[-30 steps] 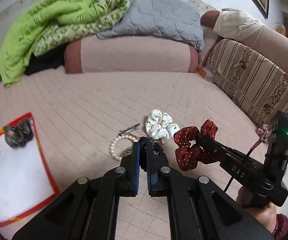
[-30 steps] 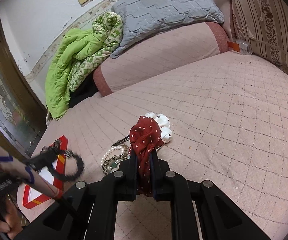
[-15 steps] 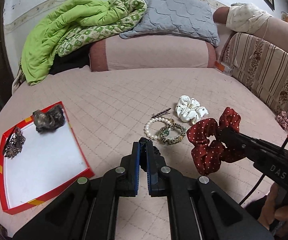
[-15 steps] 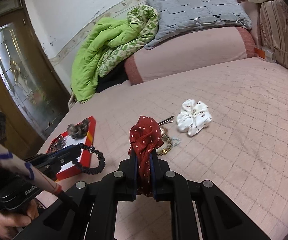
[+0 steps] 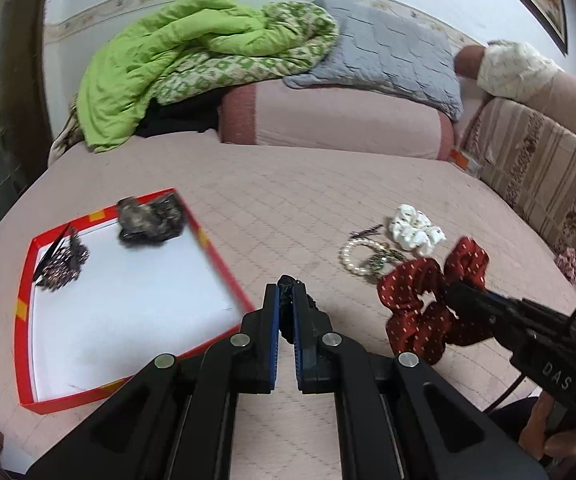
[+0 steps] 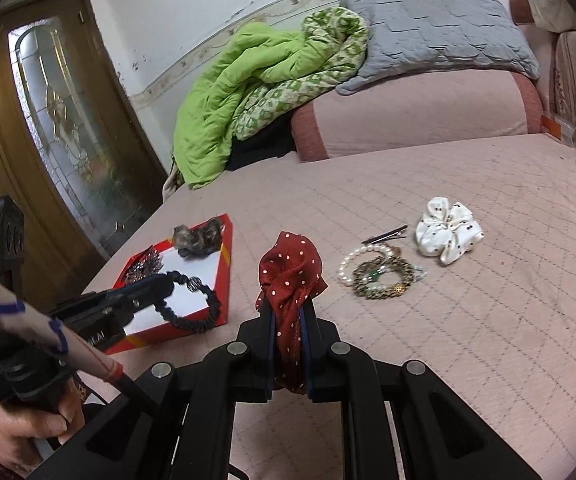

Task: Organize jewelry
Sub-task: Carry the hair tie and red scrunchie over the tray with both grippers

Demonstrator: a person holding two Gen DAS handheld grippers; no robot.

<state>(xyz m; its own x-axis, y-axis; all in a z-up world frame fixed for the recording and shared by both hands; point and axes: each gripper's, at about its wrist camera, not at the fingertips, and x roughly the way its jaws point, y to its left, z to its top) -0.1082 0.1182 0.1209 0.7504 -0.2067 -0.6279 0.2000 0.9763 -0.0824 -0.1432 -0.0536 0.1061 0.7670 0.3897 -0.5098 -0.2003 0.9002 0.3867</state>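
My left gripper (image 5: 286,300) is shut on a black beaded bracelet (image 6: 192,304) and holds it in the air just right of the red-rimmed white tray (image 5: 24,312). My right gripper (image 6: 288,316) is shut on a red polka-dot scrunchie (image 6: 289,276), also seen in the left wrist view (image 5: 427,300), held above the bed. The tray holds a dark scrunchie (image 5: 150,220) and a dark ornate piece (image 5: 62,264). On the bed lie a pearl bracelet (image 6: 353,258), a gold-green bracelet (image 6: 383,280), a hair clip (image 6: 383,235) and a white scrunchie (image 6: 447,232).
Pink quilted bedspread (image 5: 288,200) with a bolster (image 5: 335,120), green blanket (image 5: 176,64) and grey pillow (image 5: 387,52) at the back. Striped sofa side (image 5: 547,184) on the right. Wooden door (image 6: 28,140) to the left of the bed.
Both grippers have swung left toward the tray, each carrying its item. The tray now lies close in front of the left gripper; the loose jewelry has shifted to the right.
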